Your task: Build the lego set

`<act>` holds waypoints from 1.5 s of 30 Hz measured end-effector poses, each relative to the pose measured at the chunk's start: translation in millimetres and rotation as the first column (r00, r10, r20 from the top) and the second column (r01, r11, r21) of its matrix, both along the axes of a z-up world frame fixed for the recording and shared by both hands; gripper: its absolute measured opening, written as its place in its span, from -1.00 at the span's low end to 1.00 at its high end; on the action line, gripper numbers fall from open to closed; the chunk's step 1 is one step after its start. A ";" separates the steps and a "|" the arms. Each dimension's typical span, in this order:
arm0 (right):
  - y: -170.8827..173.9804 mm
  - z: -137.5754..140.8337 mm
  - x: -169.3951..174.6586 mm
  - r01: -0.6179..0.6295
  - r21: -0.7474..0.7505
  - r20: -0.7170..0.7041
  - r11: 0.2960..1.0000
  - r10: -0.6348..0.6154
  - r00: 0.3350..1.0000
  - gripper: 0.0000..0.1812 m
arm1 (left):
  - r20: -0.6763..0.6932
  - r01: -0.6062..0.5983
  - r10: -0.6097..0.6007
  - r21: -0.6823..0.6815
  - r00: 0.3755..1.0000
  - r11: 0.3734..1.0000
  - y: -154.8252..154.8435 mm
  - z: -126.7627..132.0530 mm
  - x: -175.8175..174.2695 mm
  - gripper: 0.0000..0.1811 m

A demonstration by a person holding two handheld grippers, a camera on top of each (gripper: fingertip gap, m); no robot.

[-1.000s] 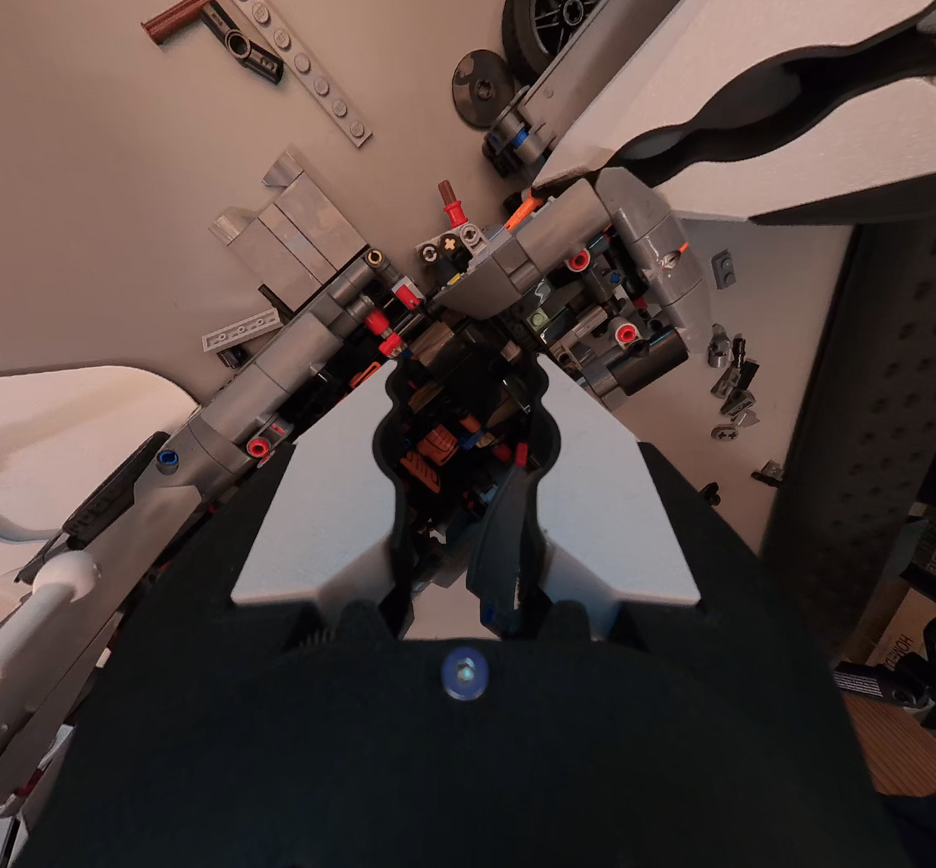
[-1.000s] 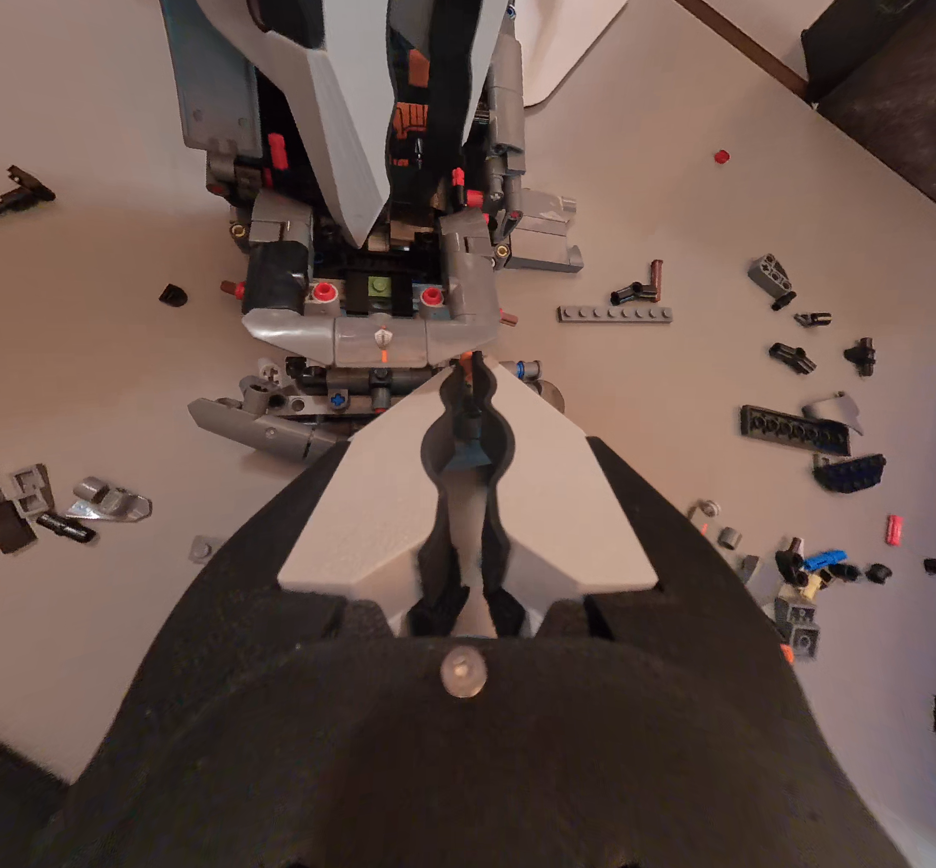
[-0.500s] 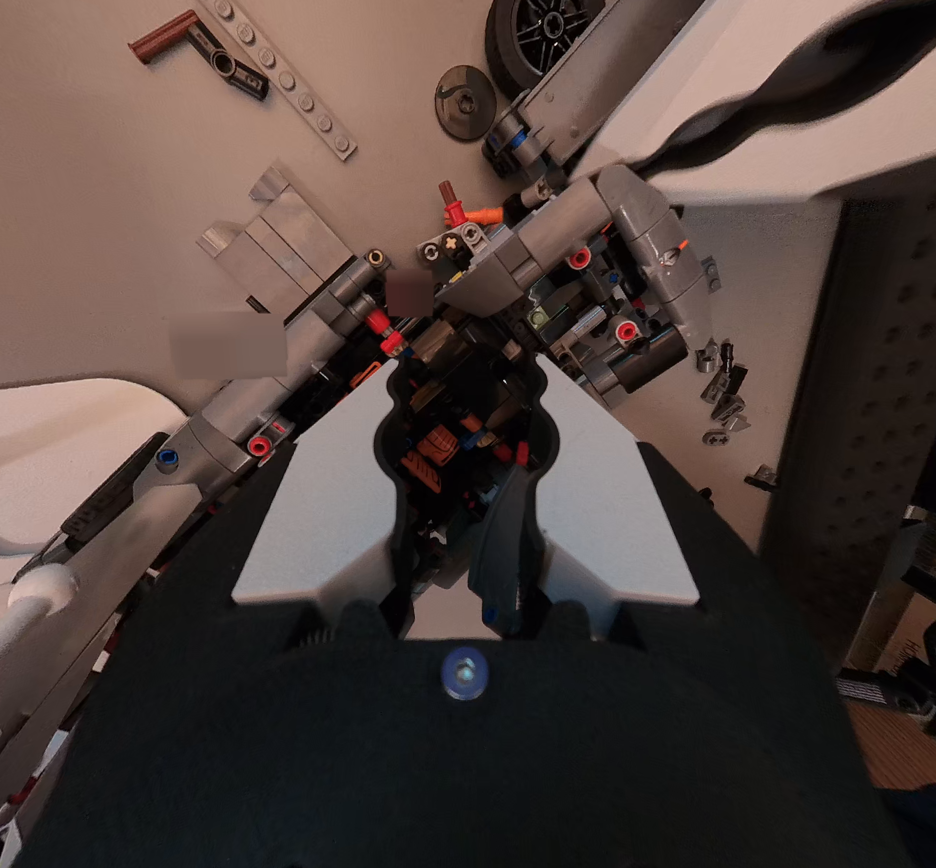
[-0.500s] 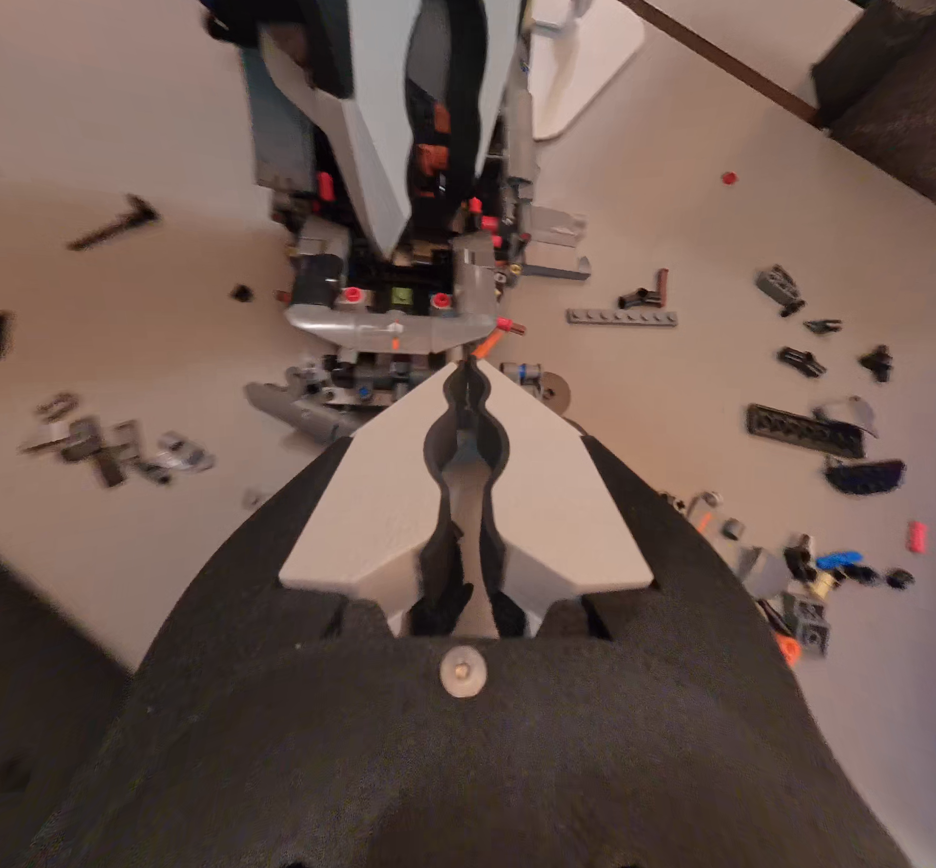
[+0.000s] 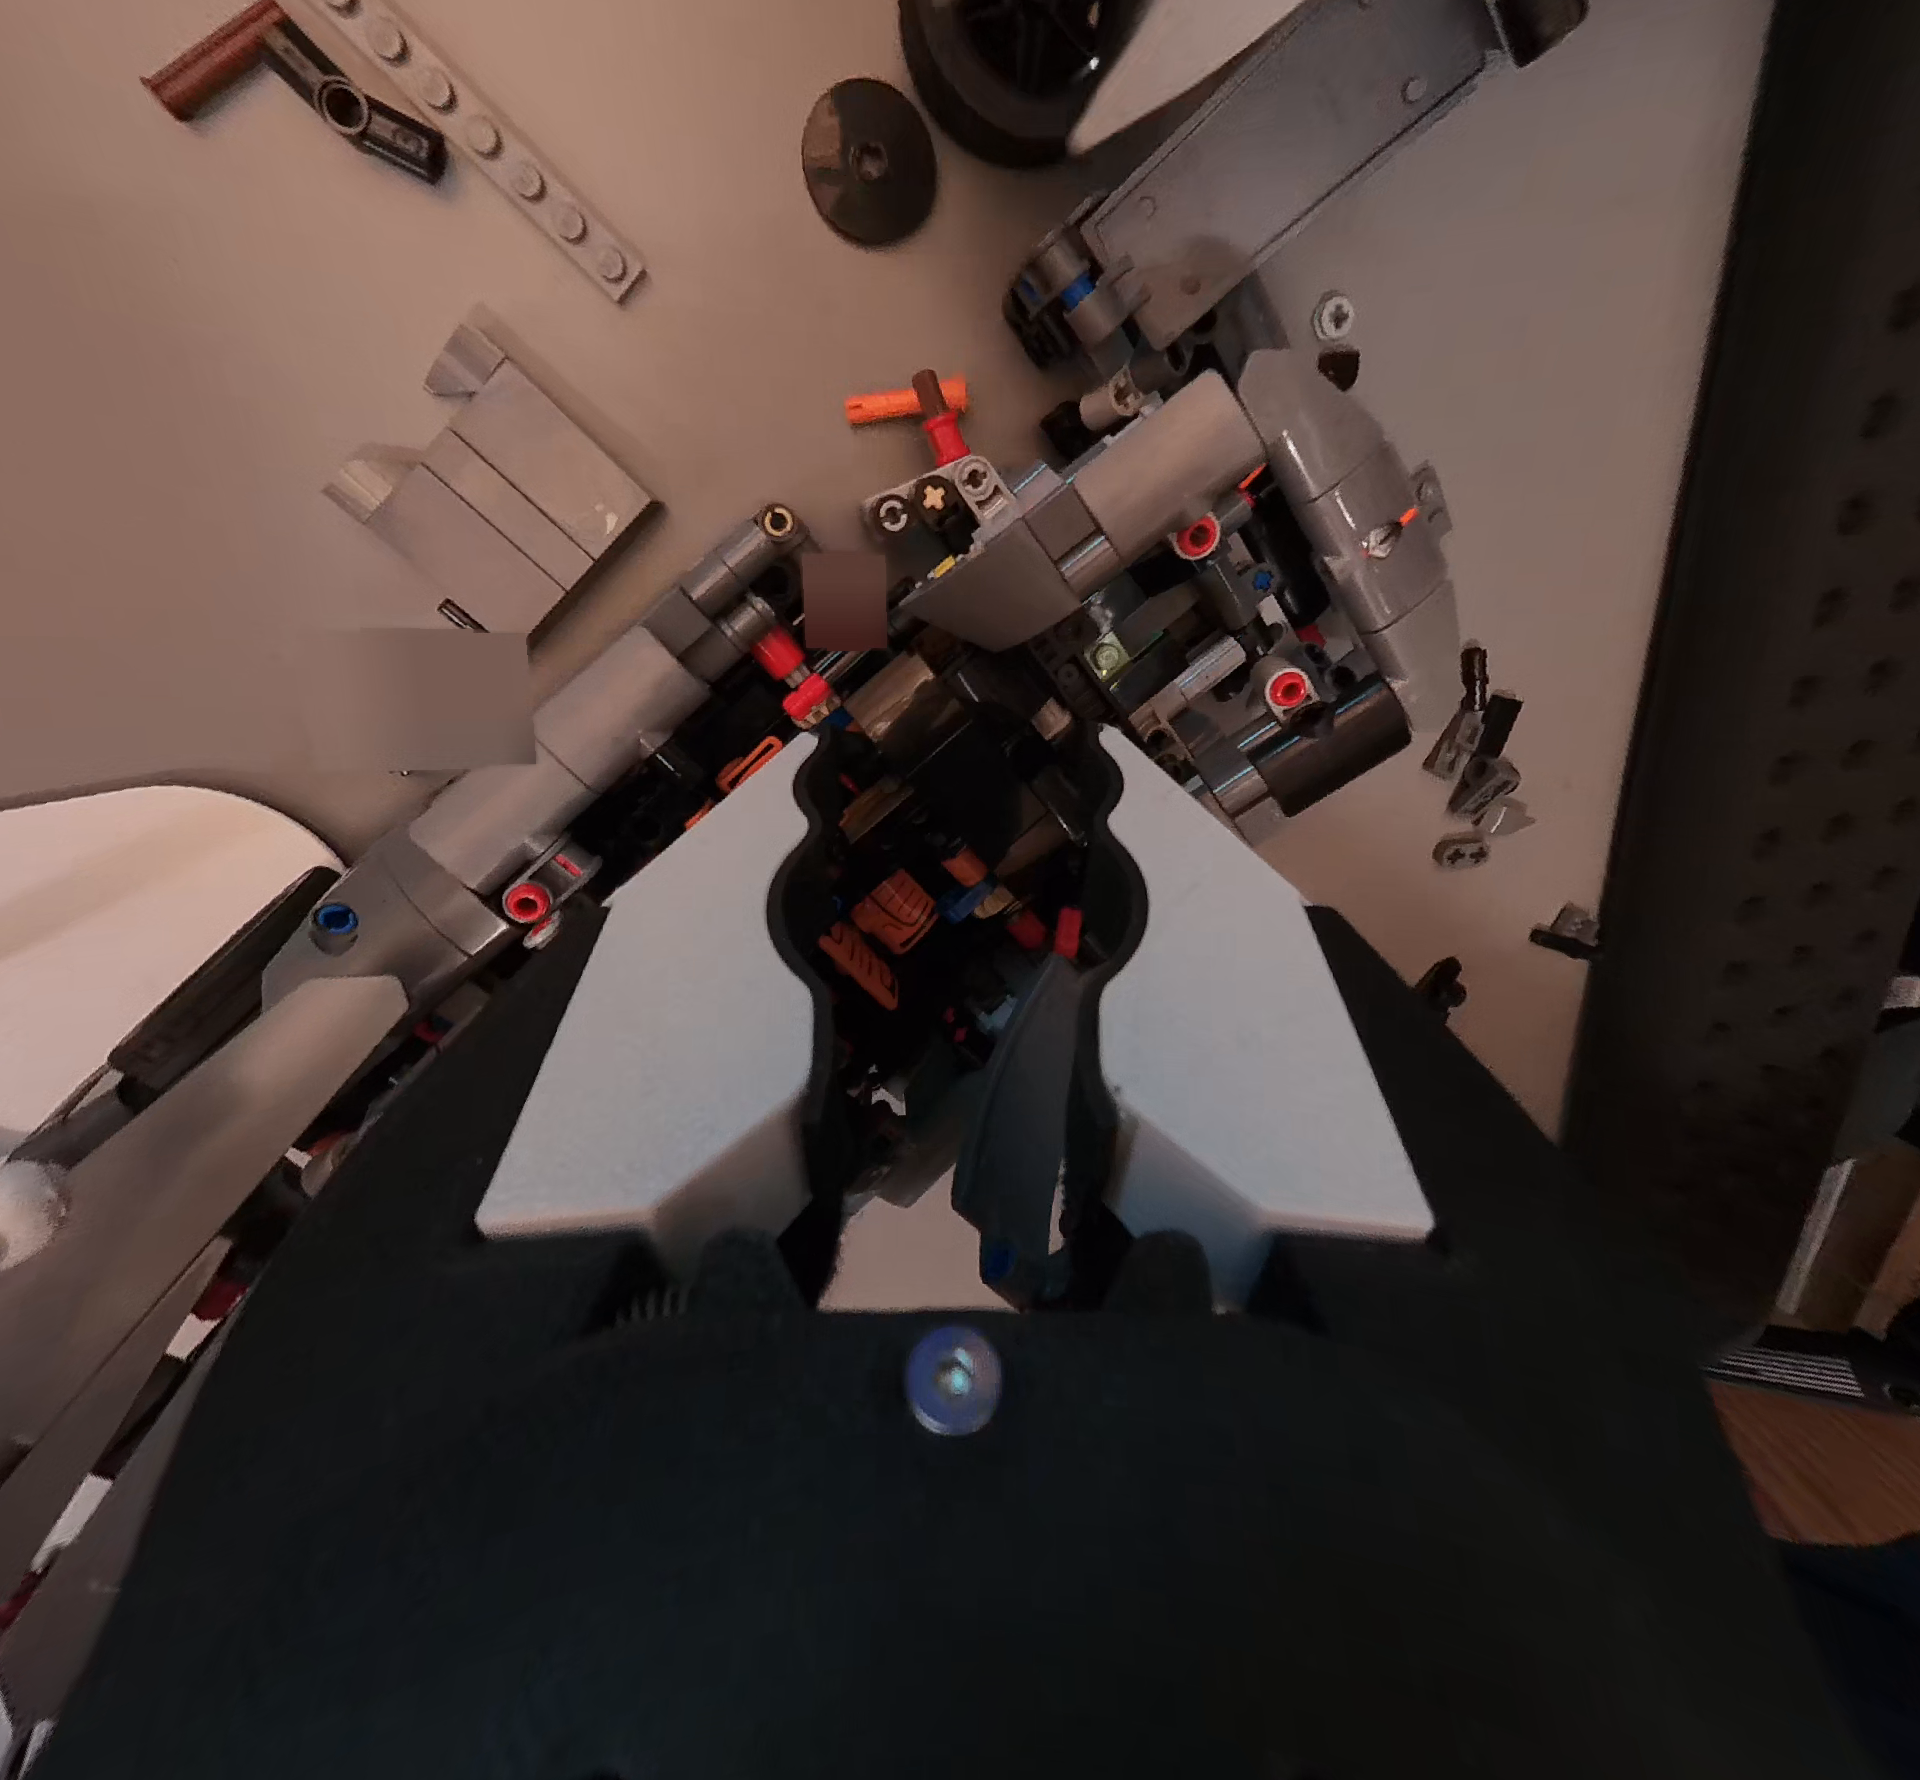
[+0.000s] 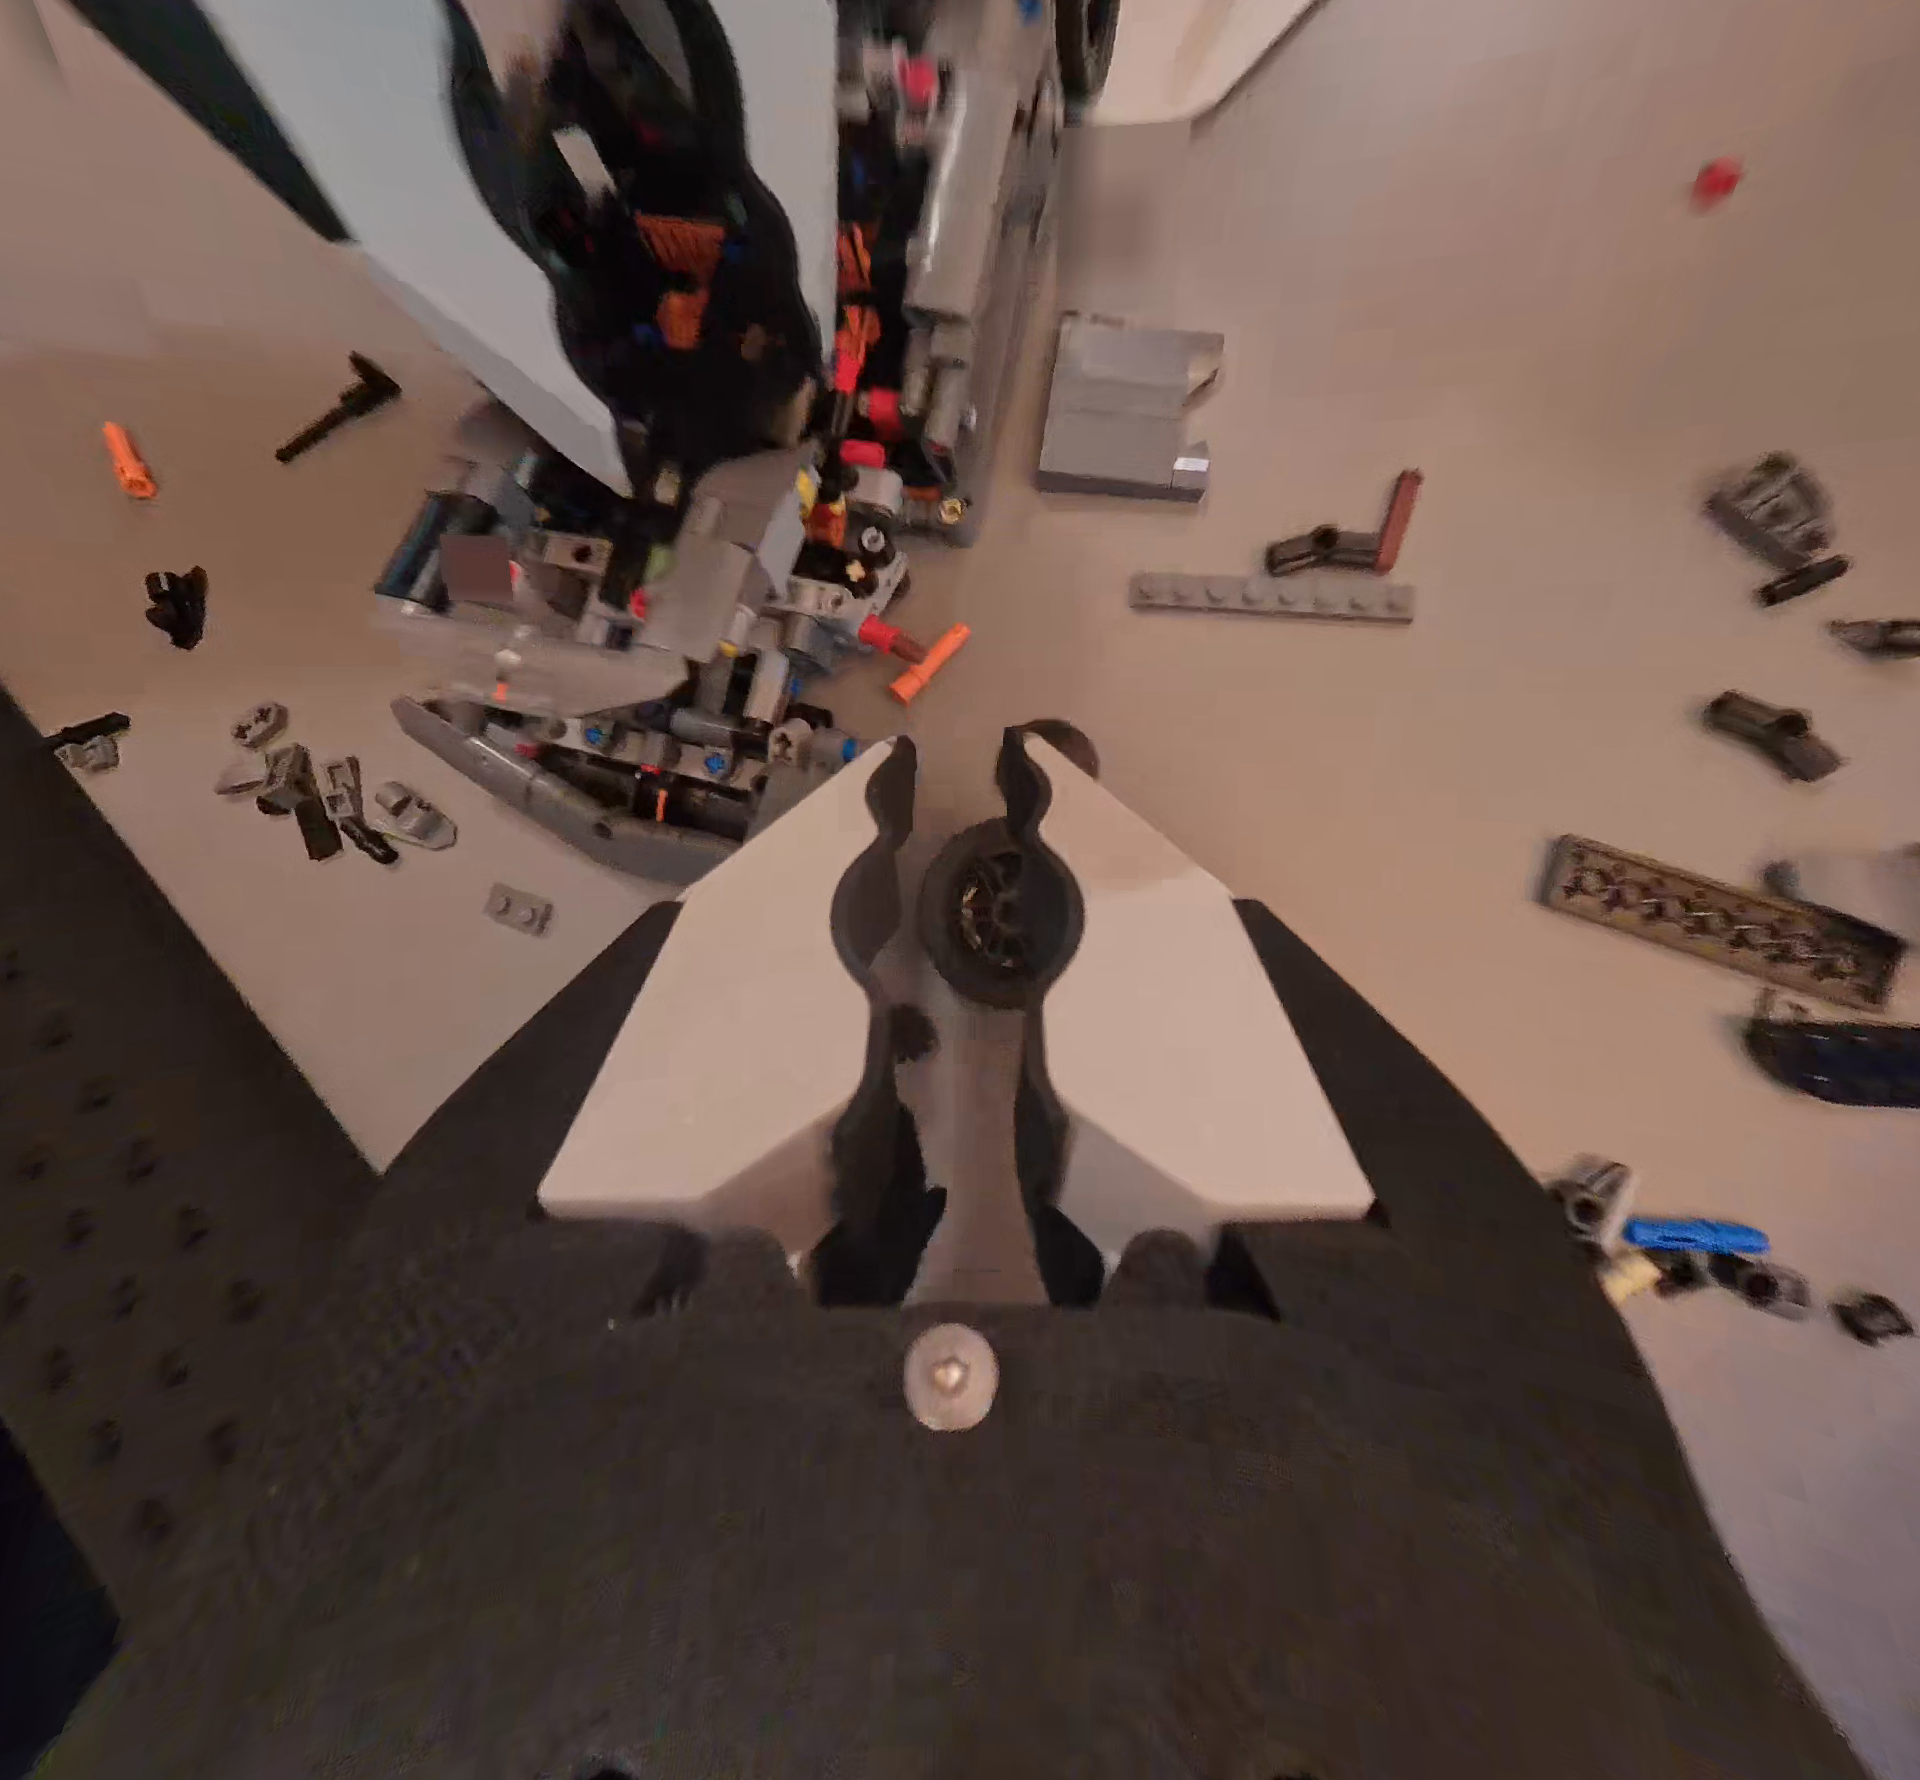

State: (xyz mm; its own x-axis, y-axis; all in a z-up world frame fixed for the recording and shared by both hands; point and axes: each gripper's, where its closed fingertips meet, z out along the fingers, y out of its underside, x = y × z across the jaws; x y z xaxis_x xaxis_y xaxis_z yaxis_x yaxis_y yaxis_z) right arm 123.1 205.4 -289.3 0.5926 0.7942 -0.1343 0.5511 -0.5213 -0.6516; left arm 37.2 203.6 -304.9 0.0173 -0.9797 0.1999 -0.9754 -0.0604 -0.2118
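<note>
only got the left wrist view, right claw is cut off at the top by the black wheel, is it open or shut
Observer: The right claw is open. The black spoked wheel with a rubber tyre shows through the gap between its white fingers, not clamped as far as I can tell.
Operator: any orange pin besides the one by the model
Observer: Yes, a second short orange plastic pin lies alone on the beige table, well clear of the grey lego model, on its far side from the first.
Operator: any blue loose parts
Observer: One bright blue plastic piece lies among small black parts at the right edge of the right wrist view.
</note>
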 end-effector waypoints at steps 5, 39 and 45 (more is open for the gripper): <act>3.7 -22.9 -15.3 -0.006 -0.082 0.023 0.997 0.008 1.000 -0.82 | 0.000 0.029 -0.029 0.004 1.000 1.000 -0.8 0.0 -7.5 -0.52; -43.7 -9.7 -58.2 -0.112 -0.240 -0.008 0.964 0.113 0.994 -0.97 | 0.022 0.071 -0.071 0.029 0.997 0.997 3.3 -0.6 -23.7 -0.59; -43.8 -18.4 -59.6 -0.062 -0.223 0.128 0.973 0.093 0.987 -0.98 | 0.021 0.074 -0.074 0.026 0.997 0.997 3.5 -0.6 -23.6 -0.59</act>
State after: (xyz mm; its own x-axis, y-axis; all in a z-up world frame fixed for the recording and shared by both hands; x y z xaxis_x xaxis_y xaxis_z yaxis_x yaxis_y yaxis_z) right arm 63.5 161.6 -307.7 0.5551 0.7990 -0.2315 0.6713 -0.5946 -0.4426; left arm 13.6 207.1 -305.5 -0.0595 -0.9827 0.1751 -0.9722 0.0173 -0.2335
